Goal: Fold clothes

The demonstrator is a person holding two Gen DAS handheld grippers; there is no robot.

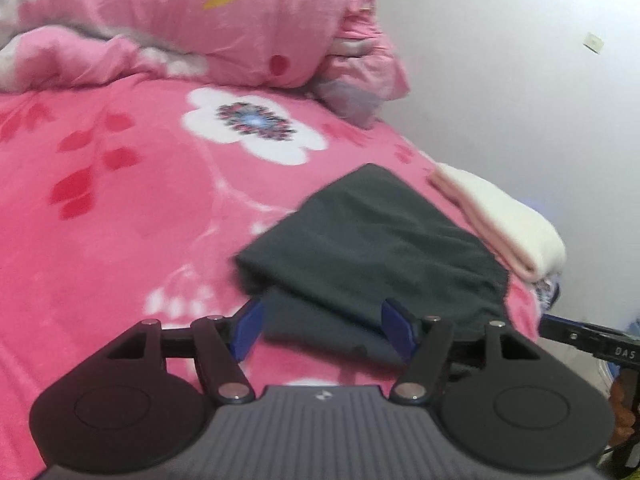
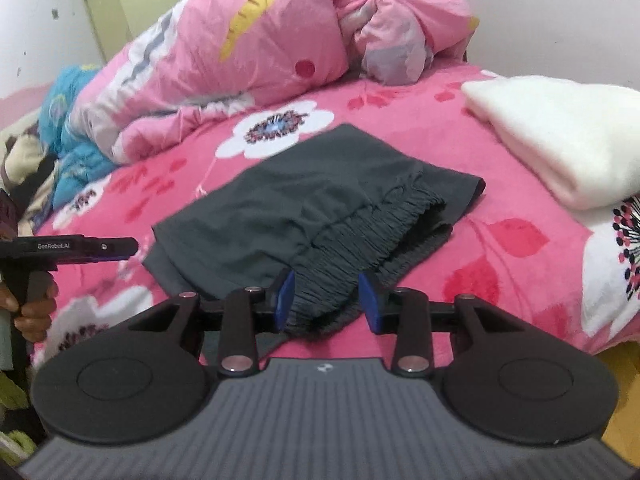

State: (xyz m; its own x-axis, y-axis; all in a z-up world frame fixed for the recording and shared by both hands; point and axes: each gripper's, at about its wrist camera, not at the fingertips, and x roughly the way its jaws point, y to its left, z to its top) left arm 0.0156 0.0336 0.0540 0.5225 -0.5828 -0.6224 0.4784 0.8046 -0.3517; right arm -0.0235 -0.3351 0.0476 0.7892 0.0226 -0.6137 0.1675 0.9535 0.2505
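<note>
Bedspread [image 2: 516, 184] open L of shorts [image 2: 304, 204]; white towel [image 2: 560, 136] blocks R, quilt [image 2: 240, 60] blocks rear.

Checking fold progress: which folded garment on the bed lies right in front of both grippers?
The dark grey shorts, elastic waistband toward the grippers; the cream folded garment lies apart, nearer the wall.

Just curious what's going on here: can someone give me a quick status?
Left gripper open, right gripper open, nothing pinched. Dark grey elastic-waist shorts folded on pink floral blanket. Folded white fleece cloth beside them, not blocking.
</note>
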